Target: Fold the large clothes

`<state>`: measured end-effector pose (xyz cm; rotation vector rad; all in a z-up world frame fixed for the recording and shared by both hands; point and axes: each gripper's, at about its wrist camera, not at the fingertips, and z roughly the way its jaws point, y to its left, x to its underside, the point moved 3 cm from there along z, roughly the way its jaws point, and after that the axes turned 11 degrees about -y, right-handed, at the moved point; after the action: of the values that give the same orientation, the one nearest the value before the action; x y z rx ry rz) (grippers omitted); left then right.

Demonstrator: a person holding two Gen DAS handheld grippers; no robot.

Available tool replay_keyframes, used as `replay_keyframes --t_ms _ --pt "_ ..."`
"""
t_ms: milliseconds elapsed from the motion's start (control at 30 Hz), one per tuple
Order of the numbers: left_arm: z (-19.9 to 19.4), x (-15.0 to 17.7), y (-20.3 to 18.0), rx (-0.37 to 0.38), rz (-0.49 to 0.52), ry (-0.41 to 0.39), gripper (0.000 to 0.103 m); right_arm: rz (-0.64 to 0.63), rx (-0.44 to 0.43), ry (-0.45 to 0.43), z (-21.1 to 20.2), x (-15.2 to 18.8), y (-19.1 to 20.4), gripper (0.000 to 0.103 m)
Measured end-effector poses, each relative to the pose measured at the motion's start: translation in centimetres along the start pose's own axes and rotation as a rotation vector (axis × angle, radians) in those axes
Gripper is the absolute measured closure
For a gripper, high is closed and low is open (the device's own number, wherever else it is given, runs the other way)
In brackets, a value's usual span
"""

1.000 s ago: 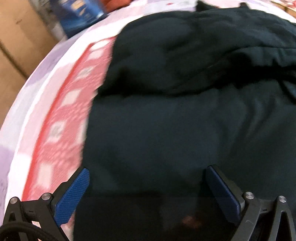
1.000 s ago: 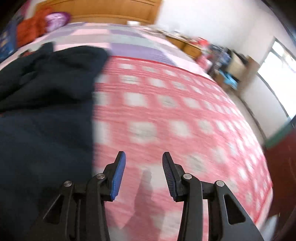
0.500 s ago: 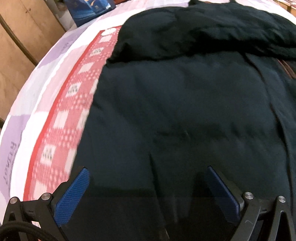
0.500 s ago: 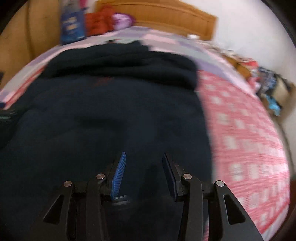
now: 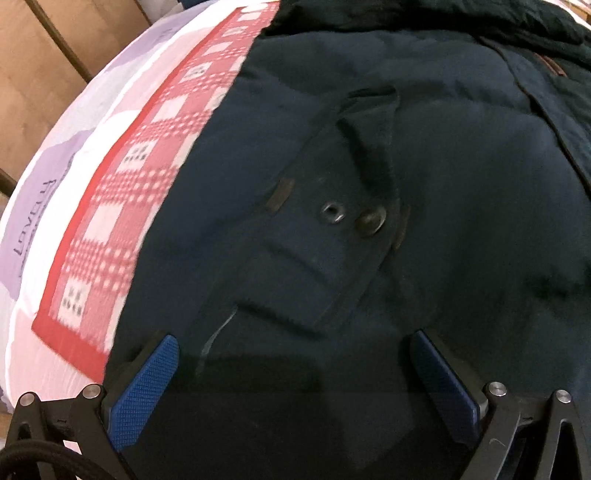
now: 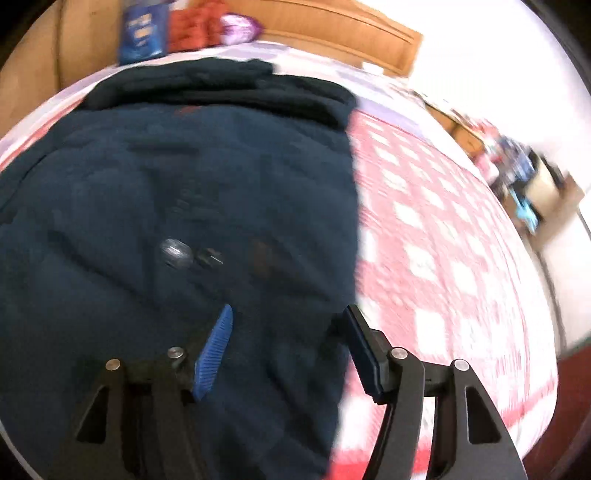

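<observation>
Tools spread over a dark coat on the bed

Tools first: the left tool has its blue pads set wide apart, with nothing between them, and it hangs low over the near part of a dark navy coat. The right tool also stands parted, its jaws less wide, one pad over the cloth and the other near the coat's right edge; whether either touches the fabric cannot be told.

The coat is thick and padded, spread flat across most of the bed. Just ahead of the left tool lies a pocket flap with stitched edges, a metal snap and a round dark button side by side on it. A darker, bunched fold lies across the far end of the coat.

Under the coat is a red-and-white checked blanket, showing on both sides of it, on a pale lilac bedsheet. Beyond stand a wooden headboard, a blue box and an orange bundle.
</observation>
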<state>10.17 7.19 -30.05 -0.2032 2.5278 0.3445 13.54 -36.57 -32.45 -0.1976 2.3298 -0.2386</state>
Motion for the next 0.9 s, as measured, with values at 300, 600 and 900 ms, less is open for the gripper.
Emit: replay_keyframes --t_ms 300,600,900 --pt "-2.8 4.4 4.9 0.037 -0.002 -0.033 0.000 0.079 0.139 0.048 -7.3 4.8 1.1 0.038" --pt "-4.8 9.9 12.2 0.002 -0.046 -0.033 0.000 0.166 0.147 0.128 -10.9 9.7 2.4 0.037" --pt "-7.0 15.6 18.5 -0.089 -0.162 -0.010 0.000 0.172 0.253 0.130 -14.5 11.7 -0.3 0.037"
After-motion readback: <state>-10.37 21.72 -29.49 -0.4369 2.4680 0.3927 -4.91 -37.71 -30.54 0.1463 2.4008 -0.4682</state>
